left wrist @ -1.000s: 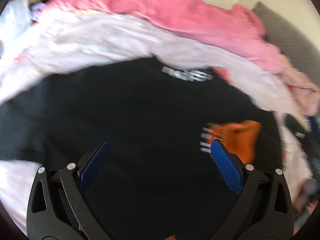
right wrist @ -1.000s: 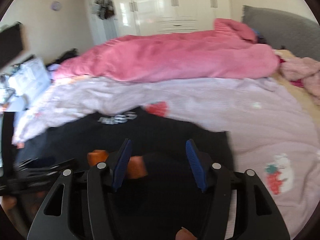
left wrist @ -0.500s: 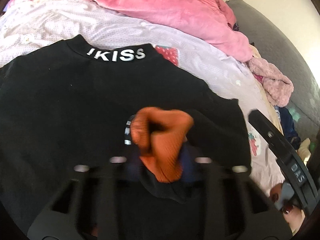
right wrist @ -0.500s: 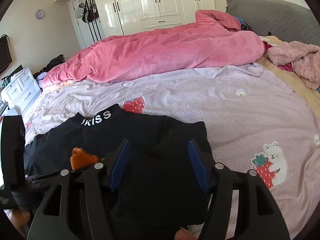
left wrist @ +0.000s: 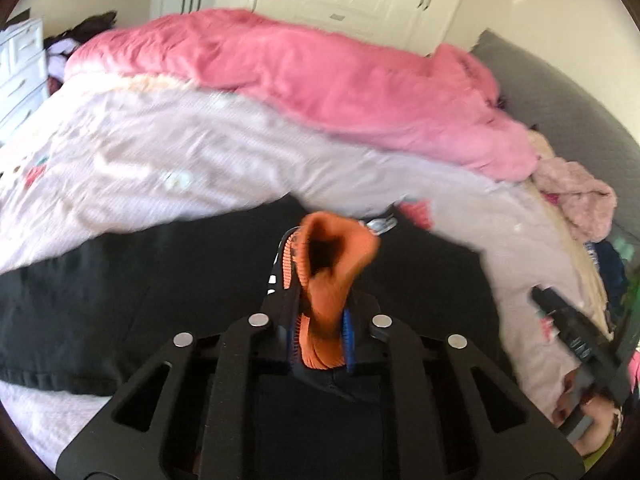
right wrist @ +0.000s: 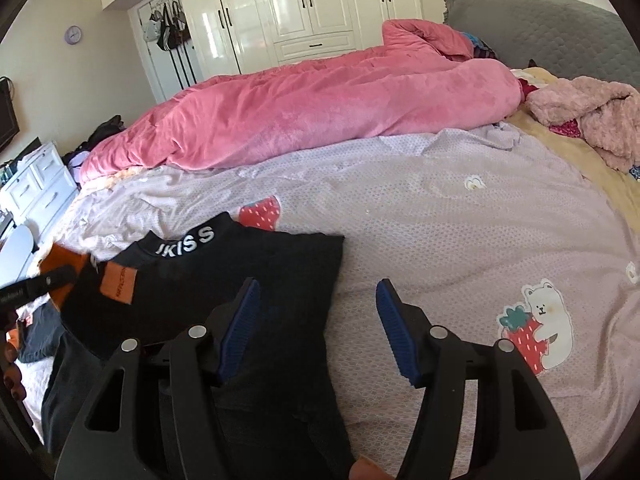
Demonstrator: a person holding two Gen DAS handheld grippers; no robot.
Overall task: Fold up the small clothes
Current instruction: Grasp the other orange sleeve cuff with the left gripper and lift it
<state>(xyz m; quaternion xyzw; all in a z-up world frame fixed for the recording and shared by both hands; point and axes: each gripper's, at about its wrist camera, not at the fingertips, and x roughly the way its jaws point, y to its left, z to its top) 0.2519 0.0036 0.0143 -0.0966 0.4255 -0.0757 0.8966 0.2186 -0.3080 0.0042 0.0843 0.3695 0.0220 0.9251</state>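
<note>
A black sweater (right wrist: 240, 268) with a white "IKISS" collar (right wrist: 186, 242) lies flat on the lilac bed sheet (right wrist: 440, 220). My left gripper (left wrist: 320, 330) is shut on the sweater's orange sleeve cuff (left wrist: 332, 264), which is lifted above the black body (left wrist: 120, 292). In the right wrist view that cuff (right wrist: 60, 262) and the left gripper (right wrist: 34, 286) sit at the far left, beside an orange patch (right wrist: 118, 282). My right gripper (right wrist: 316, 292) stands open over the sweater's right edge with nothing between its fingers. It also shows in the left wrist view as the right gripper (left wrist: 576, 340), held by a hand.
A pink duvet (right wrist: 320, 108) lies bunched across the far side of the bed. A fluffy pink garment (right wrist: 592, 116) rests by the grey headboard (right wrist: 540, 28). White wardrobes (right wrist: 304, 8) stand behind, and white drawers (right wrist: 36, 188) at the left. A bear-and-strawberry print (right wrist: 536, 328) marks the sheet.
My left gripper went from open to shut on the orange cuff and lifted it off the sweater. The right gripper stayed open and shifted towards the sweater's right edge.
</note>
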